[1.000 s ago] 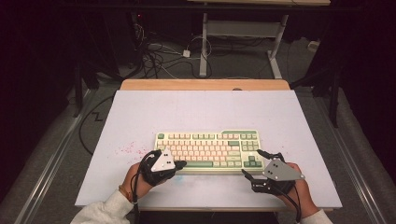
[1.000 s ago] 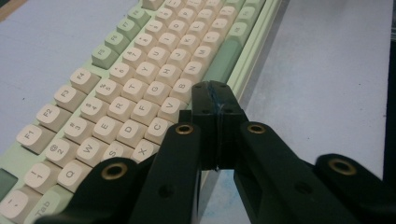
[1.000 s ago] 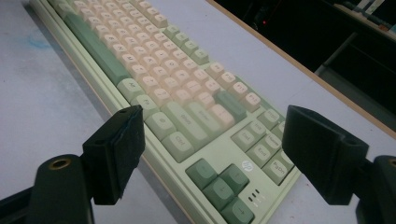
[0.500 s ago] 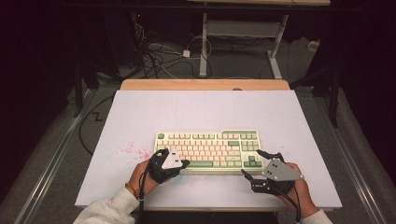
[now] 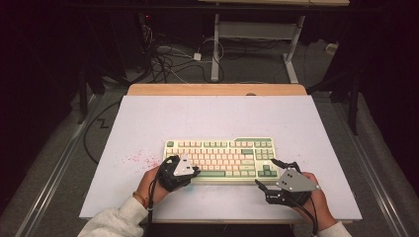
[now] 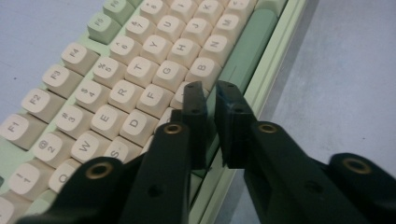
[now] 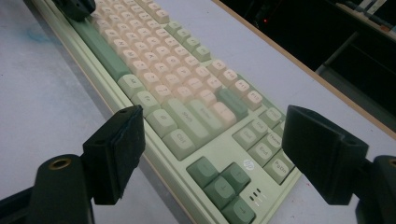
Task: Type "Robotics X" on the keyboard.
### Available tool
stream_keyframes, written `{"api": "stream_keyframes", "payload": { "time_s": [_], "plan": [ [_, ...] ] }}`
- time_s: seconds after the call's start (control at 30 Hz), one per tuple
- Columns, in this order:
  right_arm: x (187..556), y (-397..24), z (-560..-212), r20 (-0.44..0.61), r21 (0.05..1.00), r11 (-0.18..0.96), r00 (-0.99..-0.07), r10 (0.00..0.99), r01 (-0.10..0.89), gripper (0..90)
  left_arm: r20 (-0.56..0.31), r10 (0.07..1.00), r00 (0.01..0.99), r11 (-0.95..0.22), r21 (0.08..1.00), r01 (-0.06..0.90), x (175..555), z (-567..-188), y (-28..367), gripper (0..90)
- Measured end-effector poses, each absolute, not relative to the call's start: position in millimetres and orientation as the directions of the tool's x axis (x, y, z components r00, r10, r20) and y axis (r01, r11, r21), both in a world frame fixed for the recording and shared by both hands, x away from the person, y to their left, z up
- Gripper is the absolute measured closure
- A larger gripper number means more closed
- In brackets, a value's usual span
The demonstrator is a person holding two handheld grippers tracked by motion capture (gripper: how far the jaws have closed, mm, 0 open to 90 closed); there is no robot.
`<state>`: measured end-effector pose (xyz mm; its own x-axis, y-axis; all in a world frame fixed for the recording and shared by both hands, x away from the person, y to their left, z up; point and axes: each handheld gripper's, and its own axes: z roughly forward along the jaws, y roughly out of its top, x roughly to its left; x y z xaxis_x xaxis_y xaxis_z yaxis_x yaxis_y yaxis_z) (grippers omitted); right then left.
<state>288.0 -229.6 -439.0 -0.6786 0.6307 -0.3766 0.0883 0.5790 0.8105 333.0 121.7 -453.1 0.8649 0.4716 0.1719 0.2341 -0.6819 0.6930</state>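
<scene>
A dark room with cables on the floor surrounds a pale lilac-white rectangular surface (image 5: 148, 123) with a wooden far edge. On it, toward six o'clock of centre, lies a cream-and-green plastic keyboard (image 5: 220, 153), flat and square to the near edge. Faint pink specks (image 5: 136, 159) mark the surface at nine o'clock of the keyboard.

The left tongs (image 6: 211, 100) are at the keyboard's near-left corner, jaws almost together with a thin gap and nothing between them, tips poised over the bottom letter row beside the long green space bar (image 6: 245, 46). Contact with a key cannot be confirmed. The right tongs (image 7: 212, 156) stand wide apart and empty at four o'clock of the keyboard, facing its green arrow keys (image 7: 219, 179).

Judgement: the work appears to be key pressing, at an early stage; no key is visibly depressed, and the right tongs have yet to engage.

No containers are present.
</scene>
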Motion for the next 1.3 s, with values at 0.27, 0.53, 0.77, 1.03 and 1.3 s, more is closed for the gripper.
{"api": "stream_keyframes", "payload": {
  "time_s": [0.27, 0.53, 0.77, 1.03, 1.3],
  "plan": [
    [289.0, -231.7, -439.2, -0.373, 0.810, 0.579, -0.680, 0.631, 0.093, 27.8, 0.208, 0.499, 0.841, -0.649, 0.733, 0.204, 330.3, -443.0, 137.1, 48.4],
    [289.5, -233.0, -438.2, -0.370, 0.814, 0.573, -0.674, 0.639, 0.096, 27.6, 0.262, 0.568, 0.780, -0.605, 0.775, 0.181, 326.1, -440.5, 150.8, 23.6],
    [290.0, -234.3, -437.6, -0.366, 0.817, 0.567, -0.670, 0.646, 0.100, 28.1, 0.280, 0.584, 0.762, -0.598, 0.783, 0.171, 322.8, -441.0, 163.5, 19.6],
    [291.6, -238.2, -434.0, -0.342, 0.835, 0.539, -0.666, 0.663, 0.109, 43.9, 0.265, 0.615, 0.743, -0.574, 0.797, 0.190, 314.8, -443.2, 179.1, 19.6],
    [299.2, -234.4, -434.1, -0.317, 0.813, 0.565, -0.706, 0.634, 0.142, 65.8, 0.253, 0.634, 0.730, -0.571, 0.791, 0.221, 307.2, -450.4, 193.1, 19.6]
  ]
}}
